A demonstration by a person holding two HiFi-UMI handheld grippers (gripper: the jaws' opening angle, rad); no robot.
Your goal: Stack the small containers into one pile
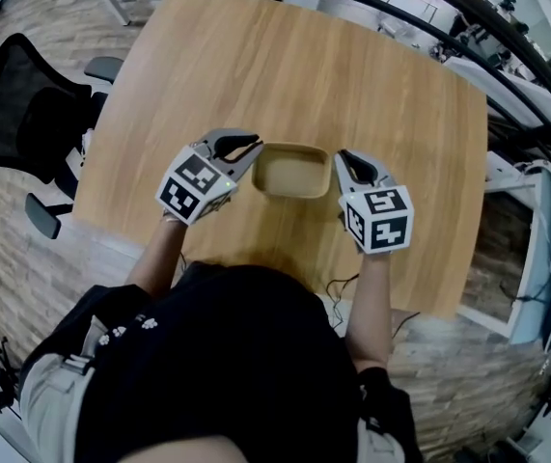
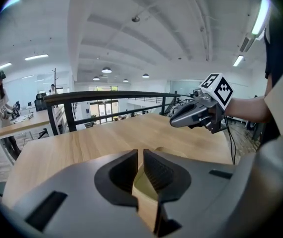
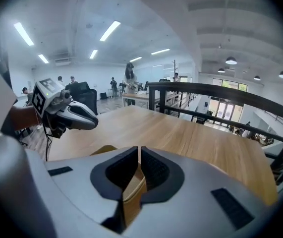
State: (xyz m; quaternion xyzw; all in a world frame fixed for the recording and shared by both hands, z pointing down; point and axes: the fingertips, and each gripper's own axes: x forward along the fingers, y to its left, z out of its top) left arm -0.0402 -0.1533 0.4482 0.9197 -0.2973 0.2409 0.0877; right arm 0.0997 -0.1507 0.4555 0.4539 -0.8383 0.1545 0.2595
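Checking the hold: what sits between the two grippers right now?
A tan container, in the head view; the left gripper and right gripper each pinch a side wall of it.

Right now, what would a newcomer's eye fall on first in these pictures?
First, the tan container near the middle of the wooden table, pinched from both sides. The left tool is shut on its left rim and the right tool on its right rim. A black office chair stands off the table's left edge.
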